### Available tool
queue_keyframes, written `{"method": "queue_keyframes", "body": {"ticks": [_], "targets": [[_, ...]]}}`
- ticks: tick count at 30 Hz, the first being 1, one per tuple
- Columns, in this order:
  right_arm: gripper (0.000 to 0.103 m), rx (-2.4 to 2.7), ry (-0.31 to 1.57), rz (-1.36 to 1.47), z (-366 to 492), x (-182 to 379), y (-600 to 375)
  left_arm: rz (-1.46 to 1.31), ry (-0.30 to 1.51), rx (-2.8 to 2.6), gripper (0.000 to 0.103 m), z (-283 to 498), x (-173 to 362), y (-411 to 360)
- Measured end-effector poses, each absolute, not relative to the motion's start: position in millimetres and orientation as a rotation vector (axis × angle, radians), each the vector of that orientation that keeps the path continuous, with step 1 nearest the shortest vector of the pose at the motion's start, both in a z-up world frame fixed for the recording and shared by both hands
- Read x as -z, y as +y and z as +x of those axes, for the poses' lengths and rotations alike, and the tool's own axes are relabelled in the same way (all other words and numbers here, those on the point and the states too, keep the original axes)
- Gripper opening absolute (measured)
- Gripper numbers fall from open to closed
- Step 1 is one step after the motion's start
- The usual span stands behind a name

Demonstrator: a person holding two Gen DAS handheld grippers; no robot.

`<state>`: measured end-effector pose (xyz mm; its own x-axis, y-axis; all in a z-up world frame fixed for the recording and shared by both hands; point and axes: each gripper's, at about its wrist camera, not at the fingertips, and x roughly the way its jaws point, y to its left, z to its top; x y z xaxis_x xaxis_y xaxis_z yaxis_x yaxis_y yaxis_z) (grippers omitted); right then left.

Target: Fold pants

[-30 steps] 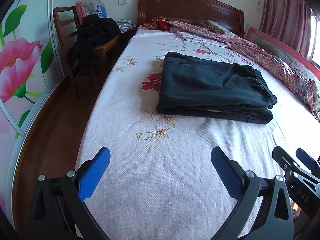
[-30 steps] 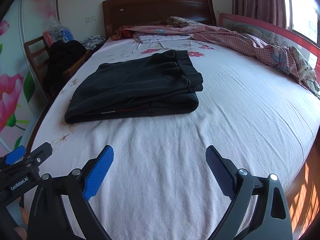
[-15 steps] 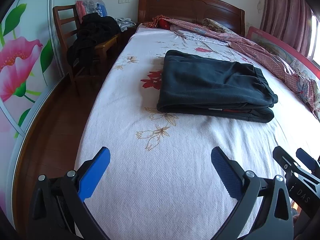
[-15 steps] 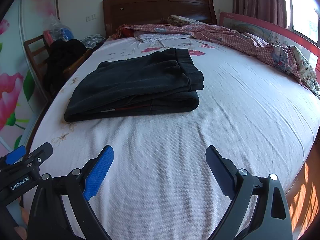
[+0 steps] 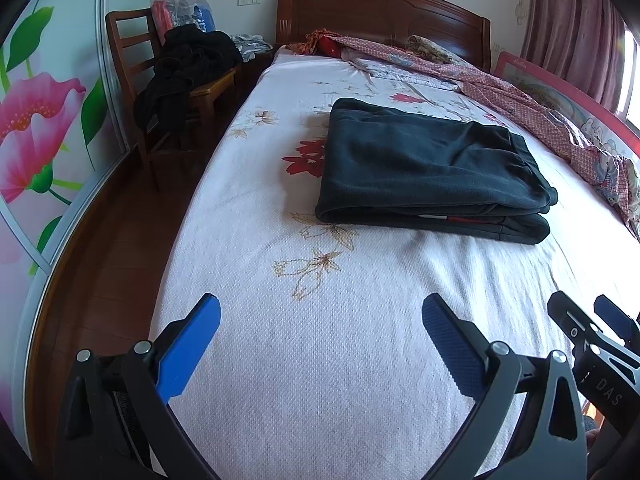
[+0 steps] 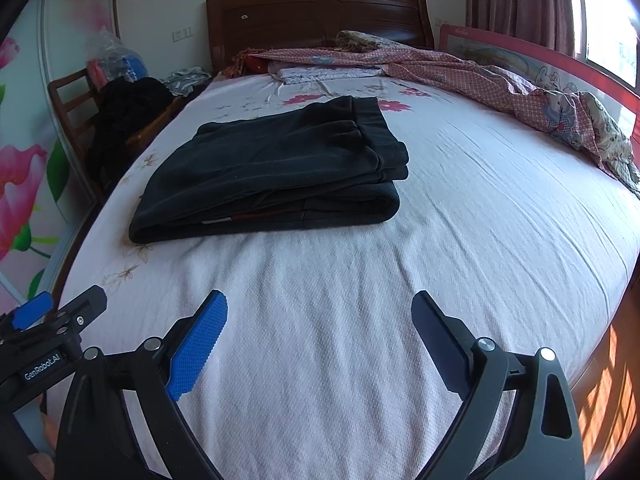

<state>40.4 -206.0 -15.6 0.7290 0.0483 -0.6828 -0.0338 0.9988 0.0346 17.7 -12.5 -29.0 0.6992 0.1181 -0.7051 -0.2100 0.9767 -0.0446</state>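
Pants (image 5: 428, 168) of dark, thick, fleece-like cloth lie as a squared, layered bundle in the middle of the white flower-printed bed sheet (image 5: 320, 360), well ahead of both tools. The left gripper (image 5: 320, 320) hangs over bare sheet near the foot of the bed with its blue-padded jaws spread wide and nothing between them; the right gripper (image 6: 320, 316) does the same, jaws apart and empty. Judging from the stacked edges, the folding looks finished or nearly so, and the step in hand seems to be backing off. To do it well, keep both tools clear of the bundle so no layer is dragged; if anything needs tidying, it is the near edge, where a thin red and white strip (image 6: 256, 216) peeks out between layers, and a light press from above would suit better than a pinch. Readable writing: "GenRobot.AI" on the left tool's body in the right wrist view, and "DAS" on the right tool's body in the left wrist view
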Motion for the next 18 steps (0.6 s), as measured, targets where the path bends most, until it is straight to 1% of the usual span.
{"method": "queue_keyframes", "body": {"ticks": [18], "targets": [[0.092,-0.049,0.754,0.017,40.5,15.1,-206.8,-0.124,0.782,-0.184,0.101,17.8,29.8,-12.4]]}}
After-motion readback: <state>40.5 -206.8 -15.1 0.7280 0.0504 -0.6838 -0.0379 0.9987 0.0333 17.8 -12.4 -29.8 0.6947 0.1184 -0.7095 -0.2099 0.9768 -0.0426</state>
